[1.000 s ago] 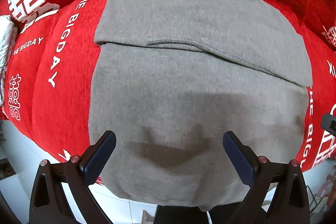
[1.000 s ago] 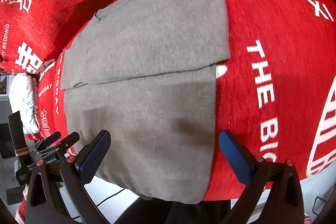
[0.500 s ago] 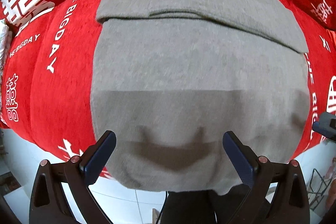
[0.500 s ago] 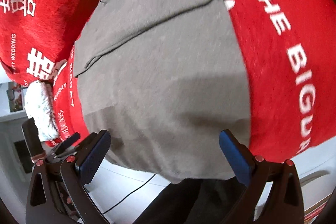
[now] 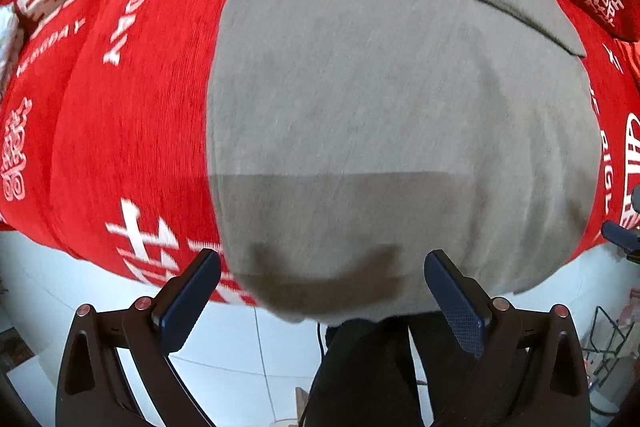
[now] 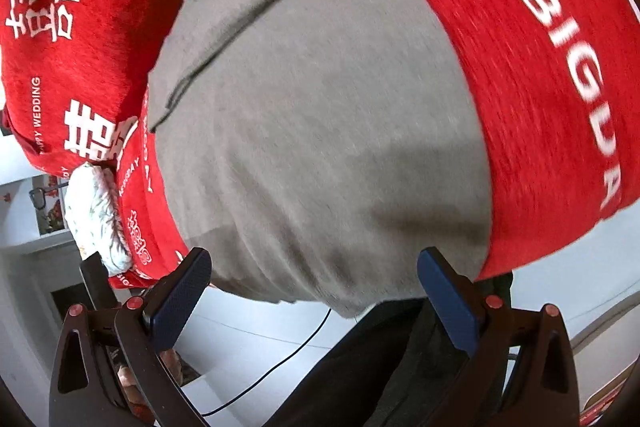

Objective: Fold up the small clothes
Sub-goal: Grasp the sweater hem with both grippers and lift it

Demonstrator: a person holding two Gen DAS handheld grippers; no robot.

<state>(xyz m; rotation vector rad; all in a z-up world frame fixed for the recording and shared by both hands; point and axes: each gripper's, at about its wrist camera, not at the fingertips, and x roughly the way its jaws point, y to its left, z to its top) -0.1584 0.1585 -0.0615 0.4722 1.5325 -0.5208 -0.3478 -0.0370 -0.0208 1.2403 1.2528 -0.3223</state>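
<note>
A grey knit garment (image 5: 380,99) lies flat on a red cloth-covered surface (image 5: 120,115), its far part folded over as a band. Its near hem hangs over the surface's front edge. My left gripper (image 5: 322,287) is open and empty, its fingers straddling the hem's left part without touching it. In the right wrist view the same garment (image 6: 320,115) fills the middle. My right gripper (image 6: 314,285) is open and empty just in front of the hem's right part. The right gripper's tip (image 5: 620,241) shows at the left view's right edge.
The red cloth (image 6: 540,67) carries white lettering. A white patterned bundle (image 6: 96,215) sits at the surface's left end. A black cable (image 6: 280,359) runs over the pale floor below, beside the person's dark trousers (image 5: 380,367).
Both grippers have moved down and closer to the garment's near hem, which now sits between the open fingers. The jaws have stayed open.
</note>
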